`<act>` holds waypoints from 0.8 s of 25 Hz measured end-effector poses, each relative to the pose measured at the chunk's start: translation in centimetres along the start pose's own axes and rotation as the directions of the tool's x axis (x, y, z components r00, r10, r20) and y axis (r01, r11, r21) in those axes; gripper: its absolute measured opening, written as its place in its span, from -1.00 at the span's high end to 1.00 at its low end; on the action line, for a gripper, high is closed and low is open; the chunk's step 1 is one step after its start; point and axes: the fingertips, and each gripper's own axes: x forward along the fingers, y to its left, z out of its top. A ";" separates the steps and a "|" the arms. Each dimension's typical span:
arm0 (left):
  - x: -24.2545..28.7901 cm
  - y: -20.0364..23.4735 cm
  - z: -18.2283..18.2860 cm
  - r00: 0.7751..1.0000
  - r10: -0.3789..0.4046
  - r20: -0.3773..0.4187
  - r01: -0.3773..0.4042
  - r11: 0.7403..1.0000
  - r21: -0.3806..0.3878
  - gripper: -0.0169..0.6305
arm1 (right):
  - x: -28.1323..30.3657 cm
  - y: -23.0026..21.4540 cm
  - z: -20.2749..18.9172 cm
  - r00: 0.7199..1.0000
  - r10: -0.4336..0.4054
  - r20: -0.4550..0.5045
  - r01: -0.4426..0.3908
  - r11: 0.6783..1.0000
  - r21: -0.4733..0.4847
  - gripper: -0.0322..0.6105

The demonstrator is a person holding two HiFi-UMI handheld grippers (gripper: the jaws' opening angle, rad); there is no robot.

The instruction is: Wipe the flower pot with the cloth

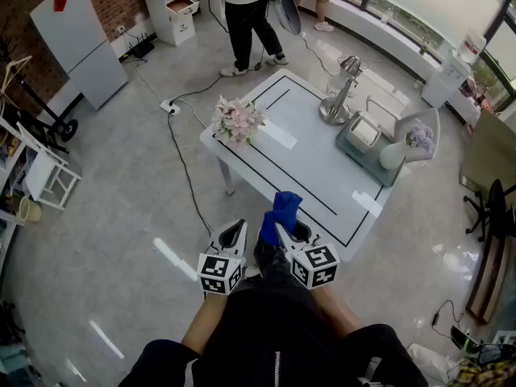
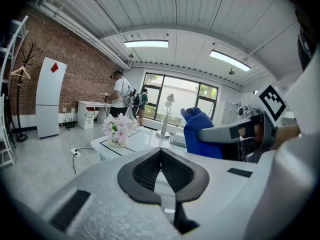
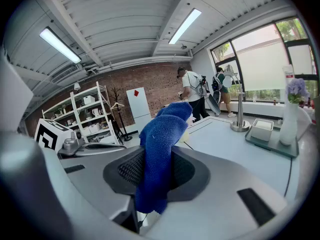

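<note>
Left tongs (image 1: 235, 229) and right tongs (image 1: 283, 232) sit side by side at 6 o'clock in the head view, tips toward 12. Left jaws meet on nothing; right jaws clamp a cloth (image 1: 280, 210).

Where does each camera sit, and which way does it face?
Head view: on the head, steeply down at table, pot, left gripper, right gripper, the person's arms and lap.
Left gripper view: on the left gripper, along its shut, empty fingers toward the pot; right gripper at right.
Right gripper view: on the right gripper, along fingers shut on the cloth, toward a brick wall.
Shared: all three show the cloth.
</note>
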 end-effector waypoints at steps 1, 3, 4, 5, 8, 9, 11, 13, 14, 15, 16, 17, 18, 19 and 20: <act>0.0 0.1 0.0 1.000 0.000 0.000 0.000 1.000 0.000 0.93 | 0.1 0.0 0.0 1.000 -0.001 -0.001 0.001 1.000 -0.001 0.57; 0.0 0.2 0.1 1.000 0.002 -0.001 -0.002 1.000 -0.001 0.93 | 0.2 0.0 0.0 1.000 -0.002 -0.003 0.002 1.000 -0.002 0.57; 0.0 0.3 0.1 1.000 0.002 0.000 -0.002 1.000 -0.002 0.93 | 0.3 0.0 0.0 1.000 -0.001 -0.004 0.001 1.000 -0.002 0.57; 0.1 0.4 0.2 1.000 0.004 0.001 -0.004 1.000 -0.003 0.93 | 0.5 0.0 0.0 1.000 0.000 -0.004 0.000 1.000 -0.002 0.57; 0.2 0.7 0.2 1.000 0.011 0.002 -0.011 1.000 -0.009 0.93 | 0.9 0.1 0.1 1.000 0.016 0.003 -0.016 1.000 0.012 0.57; 0.3 0.7 0.1 1.000 0.013 0.000 -0.013 1.000 -0.012 0.93 | 1.0 0.0 0.2 1.000 0.022 0.009 -0.023 0.999 0.024 0.57; 0.6 0.9 -0.1 1.000 0.017 -0.007 -0.017 1.000 -0.020 0.93 | 1.3 -0.3 0.5 0.999 0.033 0.016 -0.033 0.998 0.045 0.57; 1.1 1.2 -0.3 1.000 0.021 -0.017 -0.021 0.999 -0.025 0.93 | 1.9 -0.7 0.5 0.999 0.036 0.010 -0.036 0.998 0.045 0.57; 1.4 1.4 -0.3 1.000 0.022 -0.022 -0.023 0.999 -0.026 0.93 | 2.2 -1.0 0.6 0.999 0.037 0.005 -0.037 0.998 0.042 0.57; 1.8 1.7 -0.3 0.999 0.024 -0.025 -0.024 0.999 -0.026 0.93 | 2.7 -1.4 0.6 0.999 0.038 -0.001 -0.038 0.998 0.042 0.57; 2.3 2.0 -0.2 0.999 0.025 -0.028 -0.026 0.999 -0.025 0.93 | 3.3 -1.9 0.7 0.999 0.041 -0.006 -0.041 0.998 0.045 0.57; 2.9 2.3 -0.2 0.999 0.027 -0.030 -0.028 0.999 -0.025 0.93 | 3.9 -2.5 0.7 0.999 0.043 -0.012 -0.042 0.998 0.049 0.57; 3.6 2.7 -0.3 0.999 0.028 -0.033 -0.029 0.999 -0.027 0.93 | 4.7 -3.2 0.7 0.999 0.044 -0.018 -0.043 0.998 0.055 0.57; 4.3 3.1 -0.3 0.999 0.027 -0.038 -0.028 0.999 -0.030 0.93 | 5.5 -3.9 0.6 0.999 0.045 -0.026 -0.043 0.997 0.061 0.57; 5.1 3.5 -0.3 0.999 0.024 -0.044 -0.026 0.999 -0.033 0.93 | 6.4 -4.5 0.6 0.998 0.045 -0.035 -0.042 0.997 0.070 0.57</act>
